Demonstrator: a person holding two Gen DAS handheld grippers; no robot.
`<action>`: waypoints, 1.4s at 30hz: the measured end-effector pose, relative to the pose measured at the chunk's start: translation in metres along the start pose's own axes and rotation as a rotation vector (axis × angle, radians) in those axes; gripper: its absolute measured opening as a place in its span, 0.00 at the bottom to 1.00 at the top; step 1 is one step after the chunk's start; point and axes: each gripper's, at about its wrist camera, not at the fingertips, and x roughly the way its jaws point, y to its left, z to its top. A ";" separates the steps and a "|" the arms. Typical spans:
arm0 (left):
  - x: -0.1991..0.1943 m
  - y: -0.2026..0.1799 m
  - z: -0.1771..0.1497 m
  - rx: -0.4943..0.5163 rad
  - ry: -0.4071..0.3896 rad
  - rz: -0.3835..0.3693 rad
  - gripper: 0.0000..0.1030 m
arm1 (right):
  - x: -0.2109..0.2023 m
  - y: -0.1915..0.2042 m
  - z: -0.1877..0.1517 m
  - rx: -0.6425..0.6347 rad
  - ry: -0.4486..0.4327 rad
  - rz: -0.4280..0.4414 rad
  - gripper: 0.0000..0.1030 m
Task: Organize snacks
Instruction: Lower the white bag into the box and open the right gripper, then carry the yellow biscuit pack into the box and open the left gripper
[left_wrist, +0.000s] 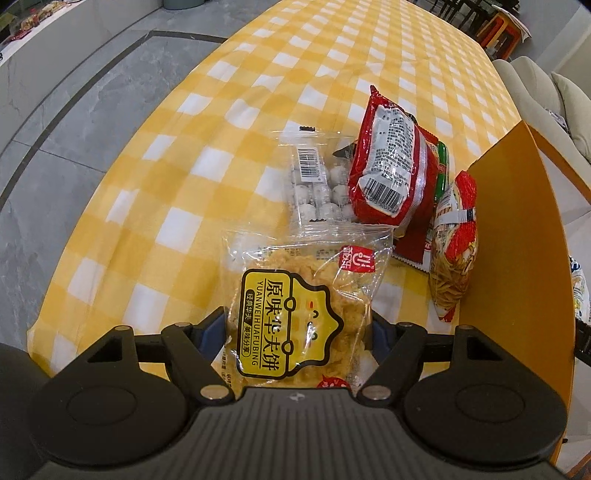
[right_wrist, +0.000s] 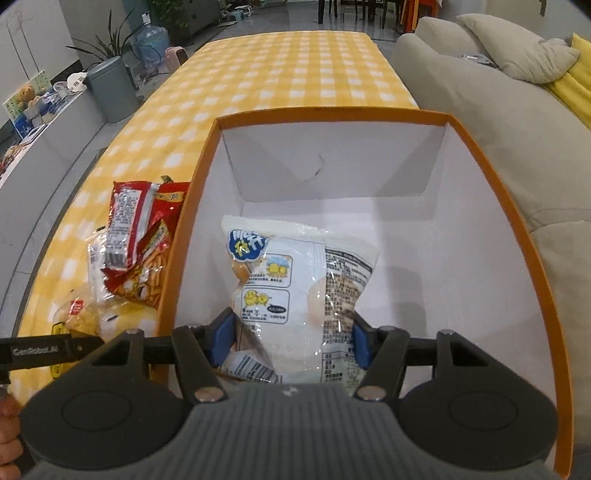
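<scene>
On the yellow-checked table (left_wrist: 258, 92), which fills most of both views, an orange box (right_wrist: 476, 147) with a white inside stands at the near right edge, a grey sofa (right_wrist: 498, 122) just beyond it. Your snacks sit in a pile against the box's left wall. A red packet (left_wrist: 388, 170) lies on top, barcode up, resting across a clear bag of white balls (left_wrist: 317, 184) and a flat red sachet (left_wrist: 410, 247). A bag of sticks (left_wrist: 454, 251) leans upright against the box wall beside them.

Your left gripper (left_wrist: 295, 332) points steeply down over the near end of the pile. A clear waffle pack (left_wrist: 291, 317) with a yellow label sits between its blue pads (left_wrist: 212, 334); the jaws stand wide and both pads appear to touch the pack's sides, so you seem to have hold of it, its far end over the table.

Your right gripper (right_wrist: 291, 343) is inside the box, jaws about half open and clamped on a white snack bag (right_wrist: 295, 273) by its near end. The bag's far end reaches toward the box floor. Another small pack (right_wrist: 247, 365) with a barcode lies under it.
</scene>
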 end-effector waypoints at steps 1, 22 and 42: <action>0.000 0.000 0.000 -0.001 0.000 0.000 0.83 | 0.001 -0.001 0.000 0.004 0.001 0.003 0.60; -0.037 -0.003 -0.002 -0.030 -0.058 -0.128 0.83 | -0.051 -0.044 0.008 0.177 -0.062 0.107 0.75; -0.088 -0.164 -0.008 0.184 -0.052 -0.411 0.83 | -0.122 -0.149 -0.012 0.293 -0.166 0.079 0.75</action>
